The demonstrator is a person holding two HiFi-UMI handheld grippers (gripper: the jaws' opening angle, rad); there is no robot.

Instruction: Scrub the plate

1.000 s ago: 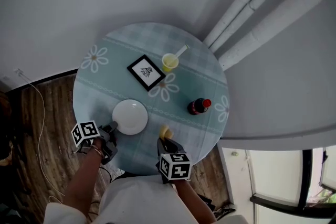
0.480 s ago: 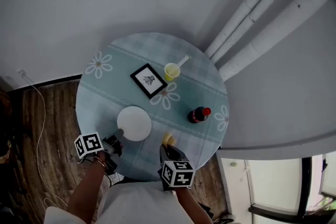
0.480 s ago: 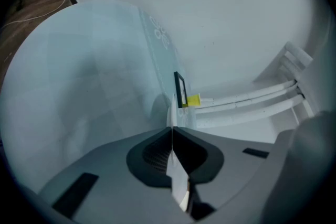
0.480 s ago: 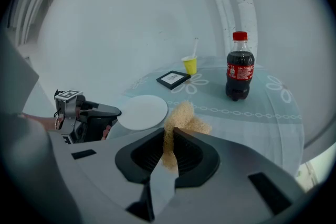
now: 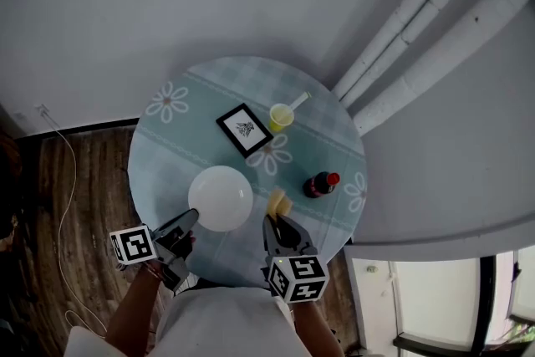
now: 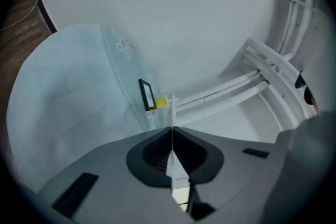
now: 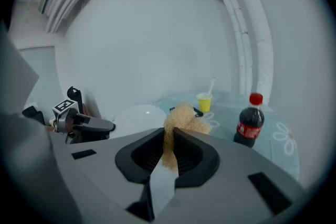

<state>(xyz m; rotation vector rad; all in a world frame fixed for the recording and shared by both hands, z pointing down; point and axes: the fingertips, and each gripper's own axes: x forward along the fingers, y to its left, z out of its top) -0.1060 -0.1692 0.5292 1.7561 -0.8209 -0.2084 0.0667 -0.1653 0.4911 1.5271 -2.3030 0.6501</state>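
White plate (image 5: pixel 221 196) rim is pinched in the left gripper (image 5: pixel 190 217) fingers. The right gripper (image 5: pixel 277 223) fingers clamp a tan sponge (image 5: pixel 277 201). Next, I judge, press sponge onto plate.

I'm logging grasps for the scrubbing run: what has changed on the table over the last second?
The left gripper has shut on the plate at its rim and lifted it; the right gripper, gripping the sponge, rose too. The bottle, cup and picture frame stayed put.

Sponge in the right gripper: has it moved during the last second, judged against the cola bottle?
Yes. In the head view the sponge, clamped in the right gripper, now lies nearer the cola bottle than before, further up the table.
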